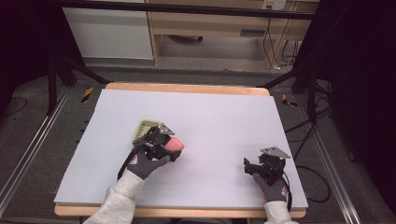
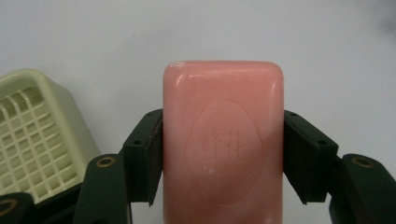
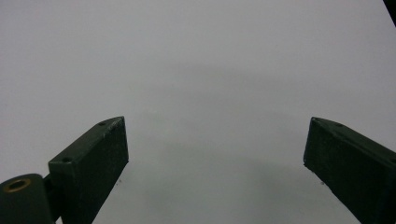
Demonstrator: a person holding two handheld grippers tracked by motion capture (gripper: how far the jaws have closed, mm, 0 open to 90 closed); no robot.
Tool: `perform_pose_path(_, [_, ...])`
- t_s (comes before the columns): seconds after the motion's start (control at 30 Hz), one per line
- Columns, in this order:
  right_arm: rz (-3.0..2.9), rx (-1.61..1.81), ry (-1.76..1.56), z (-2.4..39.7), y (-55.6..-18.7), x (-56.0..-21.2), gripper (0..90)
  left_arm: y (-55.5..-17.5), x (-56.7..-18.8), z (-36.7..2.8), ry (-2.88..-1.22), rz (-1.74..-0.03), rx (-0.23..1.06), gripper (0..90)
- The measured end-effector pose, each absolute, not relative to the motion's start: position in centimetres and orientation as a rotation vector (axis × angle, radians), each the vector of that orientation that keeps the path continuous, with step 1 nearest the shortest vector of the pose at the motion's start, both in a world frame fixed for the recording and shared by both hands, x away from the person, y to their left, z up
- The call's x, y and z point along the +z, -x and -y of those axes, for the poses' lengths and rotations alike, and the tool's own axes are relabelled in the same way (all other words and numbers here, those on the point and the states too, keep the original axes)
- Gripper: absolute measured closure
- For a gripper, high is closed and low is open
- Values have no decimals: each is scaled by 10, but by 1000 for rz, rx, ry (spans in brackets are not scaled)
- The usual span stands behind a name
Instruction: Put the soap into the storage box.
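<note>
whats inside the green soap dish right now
Nothing lies on the visible part of the soap dish: just its bare grid insert. The left gripper covers its near corner. The pink soap is clamped in that gripper, beside it.

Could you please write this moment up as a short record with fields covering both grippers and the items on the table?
Surface: pale grey table top
Left gripper: shut on the pink rectangular bar of soap, pads against its two long sides
Soap marking: oval embossed stamp on the upper face
Soap dish: pale yellow-green plastic dish with grid insert, beside the soap, apart from it
Right gripper: open, nothing between its jaws, over bare table
</note>
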State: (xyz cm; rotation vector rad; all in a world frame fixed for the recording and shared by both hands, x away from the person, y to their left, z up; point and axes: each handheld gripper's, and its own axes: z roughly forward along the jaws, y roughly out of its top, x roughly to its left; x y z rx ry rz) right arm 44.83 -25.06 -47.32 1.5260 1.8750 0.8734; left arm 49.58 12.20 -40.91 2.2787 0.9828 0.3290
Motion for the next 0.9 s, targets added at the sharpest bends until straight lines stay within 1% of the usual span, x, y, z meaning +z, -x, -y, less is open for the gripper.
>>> perform_pose_path(0.5, [-1875, 875, -1527, 250, -448, -473, 68, -497, -395, -147, -2225, -1036, 364, 373])
perform_pose_path(0.9, [-1874, 873, -1521, 250, -448, -473, 68, -502, -385, -159, -2193, -1068, 386, 373])
